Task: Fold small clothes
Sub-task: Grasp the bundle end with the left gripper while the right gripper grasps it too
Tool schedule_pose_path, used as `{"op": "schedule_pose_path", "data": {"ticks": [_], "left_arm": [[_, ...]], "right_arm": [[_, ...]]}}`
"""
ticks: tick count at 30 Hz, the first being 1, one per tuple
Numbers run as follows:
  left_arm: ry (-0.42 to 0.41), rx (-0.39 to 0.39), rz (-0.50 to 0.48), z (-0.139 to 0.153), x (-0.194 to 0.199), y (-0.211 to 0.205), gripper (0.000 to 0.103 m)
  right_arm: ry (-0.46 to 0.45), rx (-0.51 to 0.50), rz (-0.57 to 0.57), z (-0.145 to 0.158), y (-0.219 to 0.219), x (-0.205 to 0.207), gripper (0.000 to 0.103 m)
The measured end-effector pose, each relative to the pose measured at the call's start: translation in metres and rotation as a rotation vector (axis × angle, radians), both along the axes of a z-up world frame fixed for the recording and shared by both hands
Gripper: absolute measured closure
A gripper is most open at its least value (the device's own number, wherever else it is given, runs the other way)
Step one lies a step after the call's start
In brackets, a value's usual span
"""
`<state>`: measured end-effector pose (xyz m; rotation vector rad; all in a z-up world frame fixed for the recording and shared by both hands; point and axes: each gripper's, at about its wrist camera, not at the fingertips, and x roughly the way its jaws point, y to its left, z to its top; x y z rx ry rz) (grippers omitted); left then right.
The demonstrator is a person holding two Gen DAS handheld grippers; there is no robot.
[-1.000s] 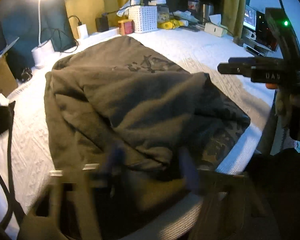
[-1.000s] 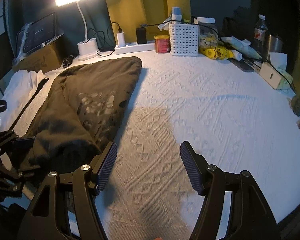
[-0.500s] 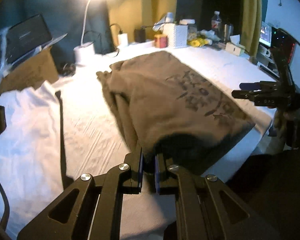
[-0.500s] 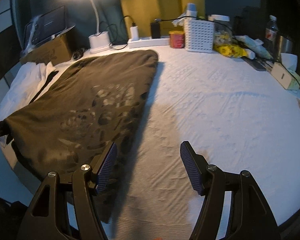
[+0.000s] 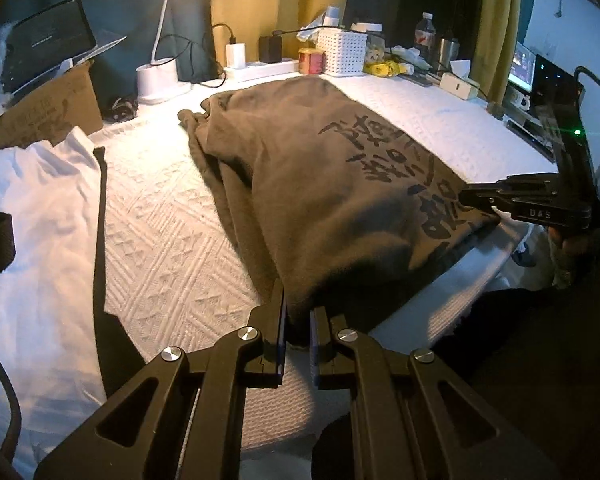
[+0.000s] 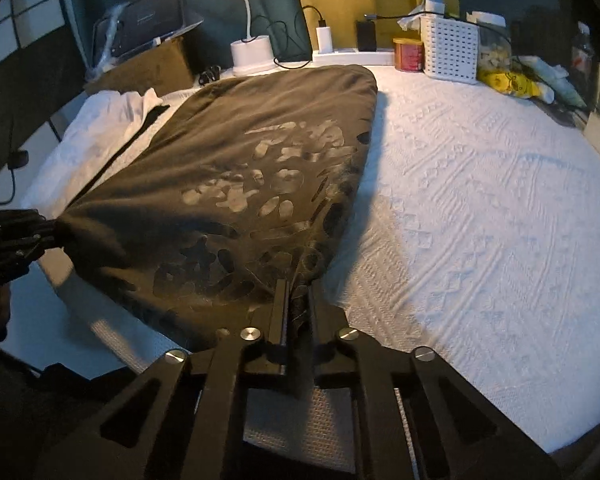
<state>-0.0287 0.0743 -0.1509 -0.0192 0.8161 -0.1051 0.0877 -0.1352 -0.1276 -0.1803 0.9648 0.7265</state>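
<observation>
Your left gripper (image 5: 298, 320) keeps its fingers pinched on the shirt (image 5: 324, 184)'s near-left corner; the shirt lies folded on the bed (image 6: 480, 208), hem at the near edge; your right gripper (image 6: 298, 300), spread a second ago, now pinches the near-right corner, seemingly ready to lift for the next fold.

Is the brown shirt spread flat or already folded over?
Folded over, at least partly: the brown shirt shows stacked layers along its left edge, both near corners pinched by left gripper and right gripper.
</observation>
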Motion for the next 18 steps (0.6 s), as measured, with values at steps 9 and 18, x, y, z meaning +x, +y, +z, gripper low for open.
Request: {"op": "schedule_pose_path", "data": {"ticks": [9,18], "left_arm": [[0.037,-0.054,-0.176,0.01,0.013,-0.038,0.096],[0.168,-0.105,-0.221,-0.013,0.006,-0.06,0.093]], "right_arm": [[-0.082,-0.083,-0.072,0.02,-0.04,0.006,0.097],[-0.063,-0.146,-0.089,0.015,-0.062,-0.016,0.097]]}}
